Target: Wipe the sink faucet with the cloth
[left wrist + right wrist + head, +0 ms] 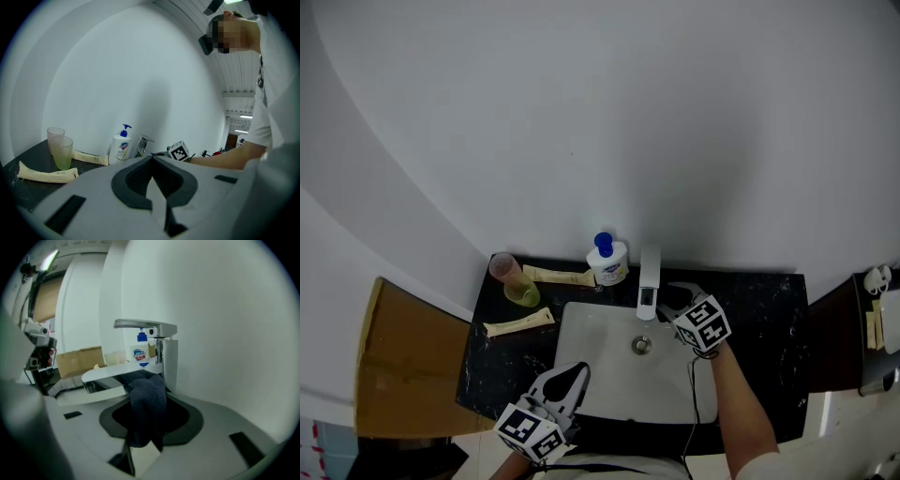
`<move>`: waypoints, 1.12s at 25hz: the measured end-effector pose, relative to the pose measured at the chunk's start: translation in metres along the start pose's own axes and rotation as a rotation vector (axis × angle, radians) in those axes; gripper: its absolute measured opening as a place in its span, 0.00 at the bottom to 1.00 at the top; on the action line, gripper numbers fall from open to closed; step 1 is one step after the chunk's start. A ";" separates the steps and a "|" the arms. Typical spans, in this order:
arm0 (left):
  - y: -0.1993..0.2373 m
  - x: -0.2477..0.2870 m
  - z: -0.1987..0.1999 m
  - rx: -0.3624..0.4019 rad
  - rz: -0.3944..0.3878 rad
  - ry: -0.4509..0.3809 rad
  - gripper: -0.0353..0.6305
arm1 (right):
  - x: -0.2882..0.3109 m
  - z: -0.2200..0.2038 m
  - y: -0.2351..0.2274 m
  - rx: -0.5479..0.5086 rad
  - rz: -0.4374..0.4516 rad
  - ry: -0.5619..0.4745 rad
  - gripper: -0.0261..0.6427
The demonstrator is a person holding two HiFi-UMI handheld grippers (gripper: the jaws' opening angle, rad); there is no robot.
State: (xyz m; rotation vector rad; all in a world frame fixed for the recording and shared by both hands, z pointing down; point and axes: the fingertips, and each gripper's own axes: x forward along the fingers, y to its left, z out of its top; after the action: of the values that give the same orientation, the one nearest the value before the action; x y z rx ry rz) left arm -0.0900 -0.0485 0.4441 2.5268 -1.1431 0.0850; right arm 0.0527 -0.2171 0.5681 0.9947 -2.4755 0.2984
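Head view: we hold the right hand-held gripper (677, 300) at the chrome sink faucet (649, 279); the left hand-held gripper (570, 380) idles over the white basin (581, 317). Left gripper view: jaws together, empty. Right gripper view: jaws pinch the dark blue cloth (148, 404) against the spout (119, 374) for wiping.

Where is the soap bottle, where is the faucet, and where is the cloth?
soap bottle (607, 264), head view, on its white body.
faucet (649, 279), head view, on the top of its spout.
cloth (148, 404), right gripper view, on the dark fold between the jaws.
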 end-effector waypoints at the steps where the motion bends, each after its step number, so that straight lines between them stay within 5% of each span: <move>1: 0.000 -0.001 -0.001 -0.001 0.000 -0.001 0.06 | -0.001 0.001 0.000 -0.023 0.002 -0.009 0.25; 5: -0.001 0.000 0.003 -0.001 0.012 0.007 0.06 | -0.009 0.004 0.006 -0.085 0.037 -0.028 0.25; 11: -0.001 0.000 0.001 -0.005 0.011 0.005 0.06 | -0.032 -0.011 0.059 -0.127 0.281 0.020 0.24; 18: -0.003 0.001 0.001 -0.007 0.003 -0.003 0.06 | -0.011 0.005 -0.008 -0.107 0.006 0.034 0.24; 21: -0.001 -0.002 -0.004 -0.013 -0.002 -0.011 0.06 | -0.009 0.008 -0.008 -0.134 0.003 0.038 0.24; 28: -0.003 -0.002 -0.005 -0.018 -0.008 -0.013 0.06 | -0.044 -0.010 0.065 -0.188 0.318 0.083 0.24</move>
State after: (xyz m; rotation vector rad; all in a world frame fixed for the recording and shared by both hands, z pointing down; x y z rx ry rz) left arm -0.0886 -0.0438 0.4474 2.5200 -1.1331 0.0564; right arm 0.0387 -0.1406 0.5529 0.5012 -2.5248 0.1964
